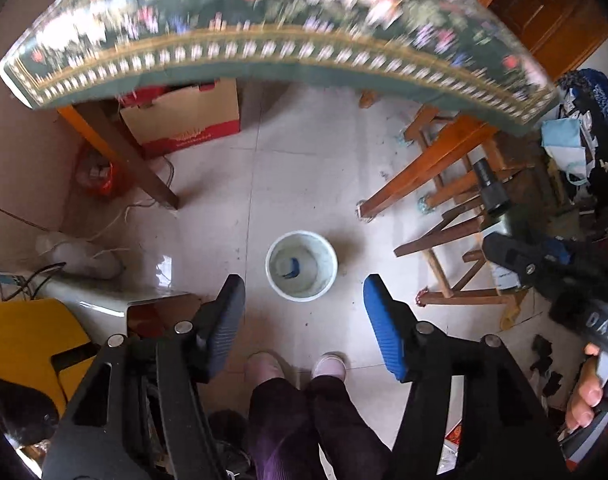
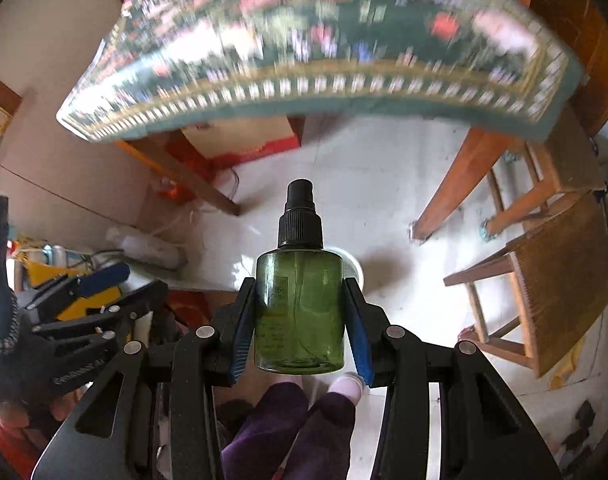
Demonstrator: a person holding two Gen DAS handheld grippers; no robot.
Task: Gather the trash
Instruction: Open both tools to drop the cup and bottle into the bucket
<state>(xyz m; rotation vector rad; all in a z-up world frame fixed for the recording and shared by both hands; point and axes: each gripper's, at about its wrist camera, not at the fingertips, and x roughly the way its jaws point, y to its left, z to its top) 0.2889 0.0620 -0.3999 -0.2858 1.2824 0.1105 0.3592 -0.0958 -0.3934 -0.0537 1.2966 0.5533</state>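
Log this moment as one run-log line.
left gripper: open, empty | right gripper: shut on green spray bottle | white bin: on floor, below | bottle: not yet dropped

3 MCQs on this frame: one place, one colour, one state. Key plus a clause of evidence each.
1. Where does the white bin stand?
A. on the table
B. on the tiled floor, ahead of the left gripper
C. on the wooden chair

2. What colour is the body of the spray bottle?
A. green
B. red
C. clear white

3. What state is the right gripper in?
A. open, holding nothing
B. shut on the bin's rim
C. shut on the spray bottle

Key: B, the bin sits on pale tiles between the table legs; A, translucent green under a black pump; C, both pads press the bottle's sides.
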